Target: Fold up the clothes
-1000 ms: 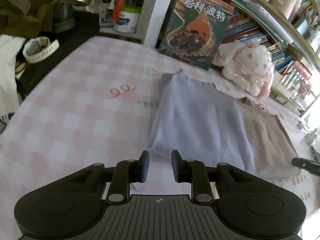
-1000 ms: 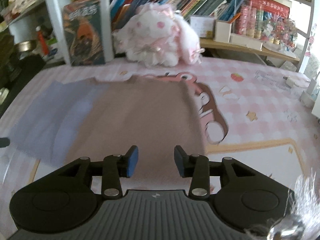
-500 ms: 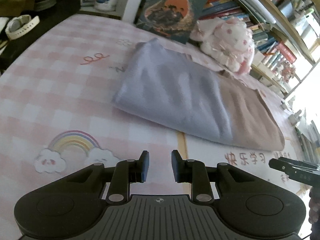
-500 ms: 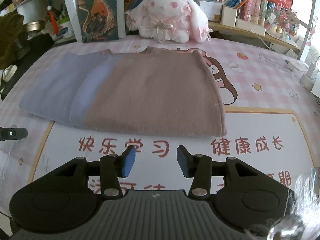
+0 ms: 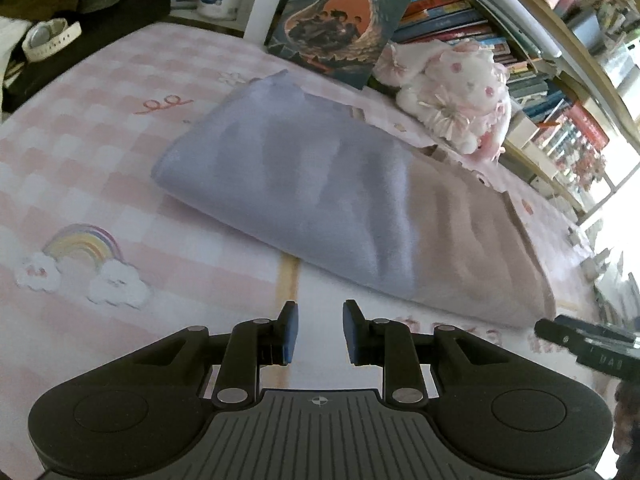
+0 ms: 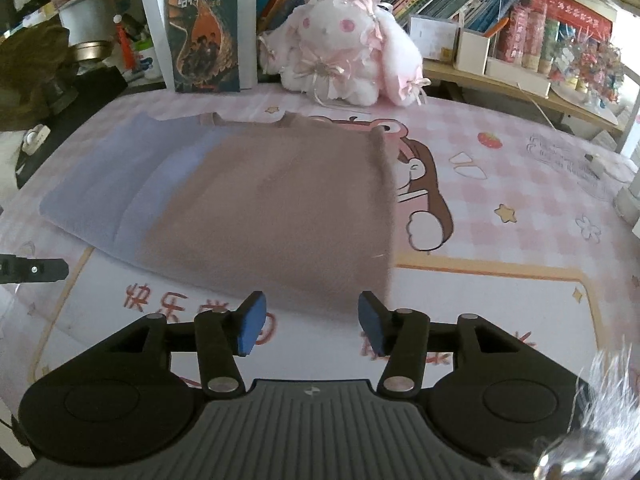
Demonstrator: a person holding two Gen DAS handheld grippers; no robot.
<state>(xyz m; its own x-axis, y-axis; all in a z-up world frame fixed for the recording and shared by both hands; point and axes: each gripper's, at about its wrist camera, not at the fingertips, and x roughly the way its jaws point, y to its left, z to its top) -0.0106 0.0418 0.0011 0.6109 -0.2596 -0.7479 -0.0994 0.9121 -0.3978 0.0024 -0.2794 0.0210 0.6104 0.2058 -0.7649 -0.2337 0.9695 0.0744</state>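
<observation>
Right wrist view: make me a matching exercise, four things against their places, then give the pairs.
Things:
1. garment
2. plush rabbit
3. book
4. right gripper

Places:
A. upright against the white shelf post
B. open, just short of the brown near edge
C. flat on the pink mat, lilac part to the left
D. at the mat's far edge, before the bookshelf

Pairs: 1-C, 2-D, 3-A, 4-B

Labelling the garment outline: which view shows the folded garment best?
Right wrist view: the whole folded garment sits centred, both the lavender and brown parts and all edges visible. Left wrist view shows it obliquely and blurred, with the far brown end foreshortened.
</observation>
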